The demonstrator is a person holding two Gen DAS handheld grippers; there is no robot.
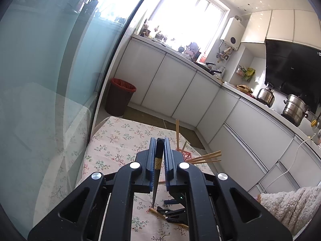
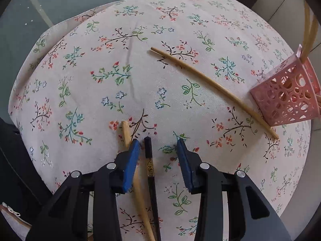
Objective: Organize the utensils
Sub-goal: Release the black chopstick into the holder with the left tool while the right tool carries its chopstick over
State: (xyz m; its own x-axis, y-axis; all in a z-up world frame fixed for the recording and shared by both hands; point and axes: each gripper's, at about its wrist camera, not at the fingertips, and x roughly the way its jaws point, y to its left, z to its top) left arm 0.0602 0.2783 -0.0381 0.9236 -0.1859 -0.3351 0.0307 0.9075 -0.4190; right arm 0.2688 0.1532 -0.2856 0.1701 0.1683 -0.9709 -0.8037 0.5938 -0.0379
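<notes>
My left gripper (image 1: 160, 140) is shut on a black chopstick (image 1: 157, 170) with a gold band, held above the floral tablecloth (image 1: 120, 140), its tip pointing down. My right gripper (image 2: 158, 142) is open just over the cloth, jaws either side of another black chopstick (image 2: 150, 166); a wooden chopstick (image 2: 132, 172) runs under its left finger. A second wooden chopstick (image 2: 212, 84) lies diagonally toward the pink perforated holder (image 2: 286, 98), which holds several wooden chopsticks (image 2: 310, 30). The holder (image 1: 185, 154) also shows in the left wrist view, behind the right finger.
A glass door (image 1: 50, 100) stands left of the table. A red-lined bin (image 1: 120, 96) is beyond the table's far edge. White kitchen cabinets (image 1: 180, 88) with pots (image 1: 295, 108) run along the right. A fleecy sleeve (image 1: 291, 204) is at lower right.
</notes>
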